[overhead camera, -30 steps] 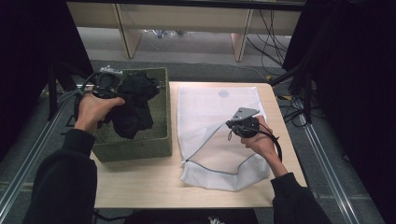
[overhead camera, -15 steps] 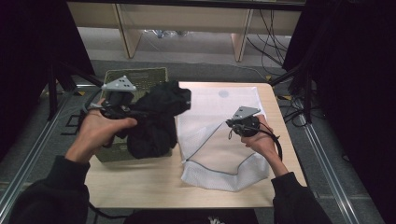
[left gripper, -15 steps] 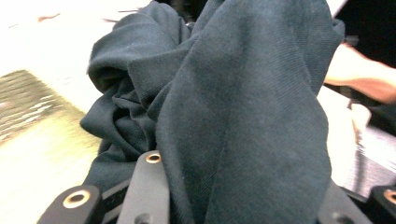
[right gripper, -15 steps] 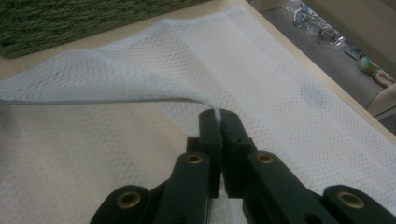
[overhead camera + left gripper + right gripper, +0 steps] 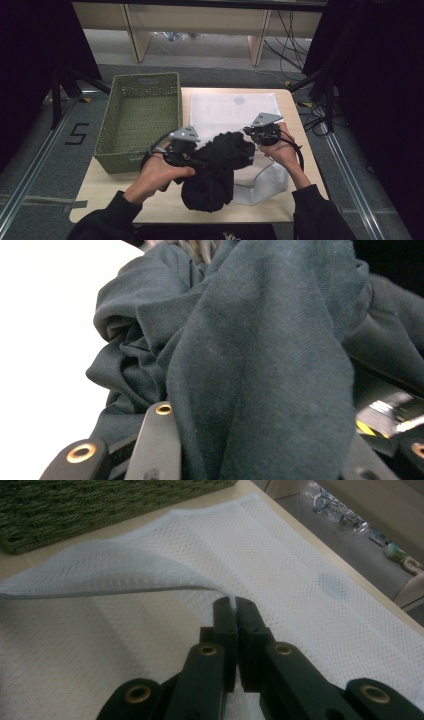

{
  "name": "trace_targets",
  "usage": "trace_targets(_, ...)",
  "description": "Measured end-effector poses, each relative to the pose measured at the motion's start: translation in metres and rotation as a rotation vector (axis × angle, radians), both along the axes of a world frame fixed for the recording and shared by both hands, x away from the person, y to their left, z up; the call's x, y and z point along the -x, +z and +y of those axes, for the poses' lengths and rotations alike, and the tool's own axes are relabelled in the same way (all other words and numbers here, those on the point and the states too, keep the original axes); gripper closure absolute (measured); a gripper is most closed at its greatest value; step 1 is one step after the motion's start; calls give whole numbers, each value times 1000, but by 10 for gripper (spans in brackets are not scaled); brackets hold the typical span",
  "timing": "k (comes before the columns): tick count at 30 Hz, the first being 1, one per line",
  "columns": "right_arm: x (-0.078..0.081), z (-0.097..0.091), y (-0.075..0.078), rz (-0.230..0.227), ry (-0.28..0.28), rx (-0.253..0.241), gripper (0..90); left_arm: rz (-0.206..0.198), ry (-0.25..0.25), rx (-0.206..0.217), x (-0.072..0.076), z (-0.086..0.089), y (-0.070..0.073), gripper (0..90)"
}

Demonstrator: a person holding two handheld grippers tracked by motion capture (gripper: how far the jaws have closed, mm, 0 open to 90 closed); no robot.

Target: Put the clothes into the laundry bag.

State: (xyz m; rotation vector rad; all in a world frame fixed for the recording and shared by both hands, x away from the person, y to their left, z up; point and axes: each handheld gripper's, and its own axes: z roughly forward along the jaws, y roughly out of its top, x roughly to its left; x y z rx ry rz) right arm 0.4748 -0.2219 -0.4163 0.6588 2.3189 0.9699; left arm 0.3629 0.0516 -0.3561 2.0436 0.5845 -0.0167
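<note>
The left gripper (image 5: pixel 192 161) is clamped on a bundle of black cloth (image 5: pixel 217 167) — in the left gripper view the dark fabric (image 5: pixel 260 365) is bunched between the two jaws and spills out over them, so the jaws stand partly apart around the thick wad. The bundle hangs from that grip over the near half of the table (image 5: pixel 125 200), its lower folds drooping toward the near edge and covering the near left part of the white mesh bag (image 5: pixel 230 110).

The right gripper (image 5: pixel 257 137) has its jaws pressed together on one layer of the mesh bag — in the right gripper view the pads (image 5: pixel 235 615) pinch the bag's edge (image 5: pixel 150 570) and hold it lifted clear of the lower layer, so the mouth gapes toward the left. The rest of the bag lies flat toward the table's far edge.

The green woven basket (image 5: pixel 140 120) sits at the table's left edge, well apart from the right gripper, with the cloth now beside it rather than inside.
</note>
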Motion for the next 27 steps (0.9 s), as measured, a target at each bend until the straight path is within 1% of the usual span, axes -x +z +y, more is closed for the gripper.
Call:
trace_targets(1, 1, -1, 1, 3, -1, 3, 898, 31, -5, -3, -1, -7, -7, 661)
trace_targets(2, 1, -1, 0, 5, 1, -13, 898, 45, -4, -8, -3, -13, -14, 661)
trace_targets(3, 1, -2, 1, 21, -3, -20, 898, 65, -5, -5, -5, -18, -21, 661)
trace_targets(4, 0, -3, 2, 20, 8, -25, 898, 79, -15, -11, -8, -23, -28, 661)
trace_targets(5, 1, -3, 3, 18, 2, -27, 898, 92, -15, -12, -12, -28, -34, 660)
trace_targets(6, 2, -3, 4, 15, 2, -33, 898, 113, -6, -4, -16, -33, -41, 659)
trace_targets(7, 2, -4, 6, 9, 14, -30, 898, 136, -8, 7, -22, -38, -46, 658)
trace_targets(8, 3, -4, 7, 9, 10, -36, 898, 152, -18, 13, -27, -43, -51, 658)
trace_targets(9, 4, -3, 9, 6, 10, -32, 898, 167, -8, 18, -32, -50, -55, 657)
trace_targets(10, 4, -3, 10, 2, 19, -30, 899, 186, -24, 30, -36, -58, -59, 657)
trace_targets(11, 5, -3, 11, 0, 11, -29, 899, 183, -28, 41, -41, -65, -62, 656)
trace_targets(12, 5, -3, 12, -3, 21, -16, 899, 197, -16, 52, -46, -70, -64, 655)
trace_targets(13, 6, -3, 12, -11, 28, -11, 900, 204, -19, 62, -51, -74, -66, 655)
trace_targets(14, 6, -2, 13, -12, 25, -7, 900, 209, -6, 65, -55, -77, -67, 655)
trace_targets(15, 8, -2, 14, -18, 20, -1, 900, 200, 4, 59, -59, -79, -69, 655)
trace_targets(16, 8, -3, 15, -24, 23, 3, 899, 185, 25, 44, -63, -80, -70, 654)
trace_targets(17, 10, -3, 16, -12, 13, -1, 900, 170, 49, 27, -68, -80, -72, 653)
trace_targets(18, 10, -3, 17, -11, 19, -7, 900, 187, 65, 22, -74, -78, -76, 652)
trace_targets(19, 9, -4, 18, -15, 22, -5, 900, 214, 82, 16, -79, -76, -80, 651)
trace_targets(20, 9, -5, 18, -10, 23, -4, 900, 224, 101, 2, -82, -72, -83, 651)
trace_targets(21, 10, -5, 18, -10, 24, -6, 900, 213, 121, -15, -84, -68, -85, 651)
trace_targets(22, 10, -6, 19, -12, 25, -8, 899, 191, 141, -47, -84, -65, -84, 651)
trace_targets(23, 11, -6, 19, -6, 23, -16, 899, 178, 152, -69, -85, -60, -81, 650)
trace_targets(24, 12, -5, 19, 0, 29, -16, 900, 183, 176, -50, -84, -55, -77, 651)
trace_targets(26, 13, -2, 20, -5, 39, -16, 900, 148, 211, -29, -81, -45, -63, 652)
trace_targets(27, 14, -1, 21, -6, 36, -20, 900, 130, 206, -32, -80, -40, -57, 652)
